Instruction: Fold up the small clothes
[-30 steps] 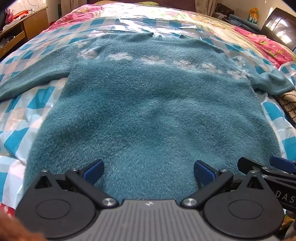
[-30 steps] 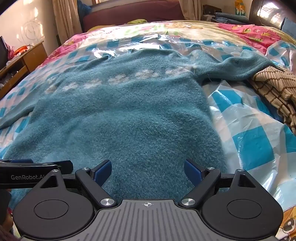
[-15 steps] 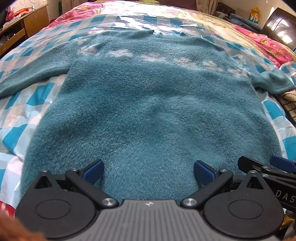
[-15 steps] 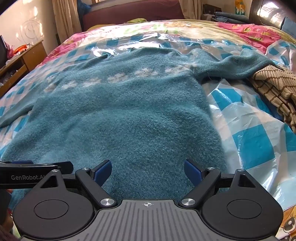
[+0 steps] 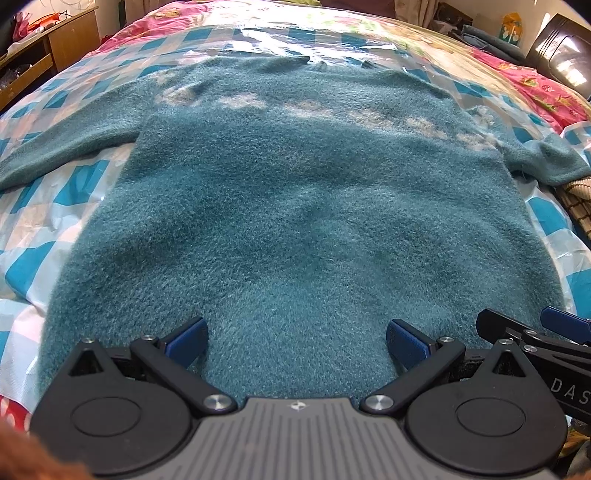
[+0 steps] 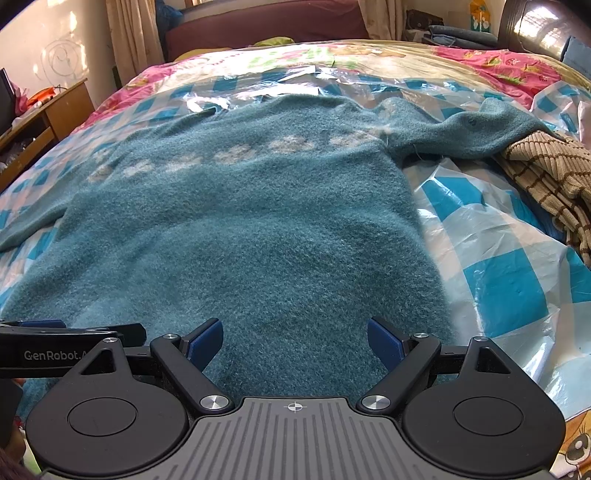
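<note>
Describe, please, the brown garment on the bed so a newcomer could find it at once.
Start from the bed's blue-and-white checked plastic sheet, where a fluffy teal sweater lies spread flat. Follow its right sleeve to the end: the tan ribbed knit lies bunched there. Thin dark-brown stripes and a crumpled heap set it apart from the flat teal sweater.

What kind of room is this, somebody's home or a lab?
Most likely a home bedroom. A teal fuzzy sweater lies spread on a bed with a pink floral bedspread, a dark headboard and curtains stand beyond it, and a wooden desk sits along the wall.
</note>
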A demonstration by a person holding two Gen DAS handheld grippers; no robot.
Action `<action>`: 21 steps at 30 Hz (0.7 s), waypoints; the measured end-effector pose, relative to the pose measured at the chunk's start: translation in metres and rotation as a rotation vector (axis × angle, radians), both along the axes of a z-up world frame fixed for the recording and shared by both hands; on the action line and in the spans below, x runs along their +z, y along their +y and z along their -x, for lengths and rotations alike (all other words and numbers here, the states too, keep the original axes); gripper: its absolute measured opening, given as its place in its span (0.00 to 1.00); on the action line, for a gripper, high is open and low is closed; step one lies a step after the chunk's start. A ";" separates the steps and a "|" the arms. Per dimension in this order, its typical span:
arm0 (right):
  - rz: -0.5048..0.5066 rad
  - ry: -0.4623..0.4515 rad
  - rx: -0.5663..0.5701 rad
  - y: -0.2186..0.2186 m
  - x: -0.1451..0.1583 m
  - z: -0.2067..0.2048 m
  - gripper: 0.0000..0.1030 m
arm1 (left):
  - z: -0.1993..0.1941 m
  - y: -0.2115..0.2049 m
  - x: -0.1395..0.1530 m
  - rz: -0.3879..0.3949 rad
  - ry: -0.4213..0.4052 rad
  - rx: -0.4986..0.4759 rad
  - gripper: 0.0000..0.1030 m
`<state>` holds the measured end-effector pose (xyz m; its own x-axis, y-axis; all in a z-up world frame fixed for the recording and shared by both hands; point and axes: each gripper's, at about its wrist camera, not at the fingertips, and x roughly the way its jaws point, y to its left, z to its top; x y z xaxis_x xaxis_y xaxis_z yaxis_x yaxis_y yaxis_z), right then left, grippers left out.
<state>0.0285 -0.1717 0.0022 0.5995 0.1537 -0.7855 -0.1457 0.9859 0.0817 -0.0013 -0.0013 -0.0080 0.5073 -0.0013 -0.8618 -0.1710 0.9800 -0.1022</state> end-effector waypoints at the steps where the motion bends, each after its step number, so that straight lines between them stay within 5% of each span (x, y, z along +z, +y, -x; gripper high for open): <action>1: 0.000 0.000 0.000 0.000 0.000 0.000 0.85 | 0.000 0.000 0.000 -0.001 0.000 0.000 1.00; 21: 0.007 0.003 0.004 -0.001 -0.001 0.002 0.85 | -0.001 -0.001 -0.002 -0.008 0.018 0.004 1.00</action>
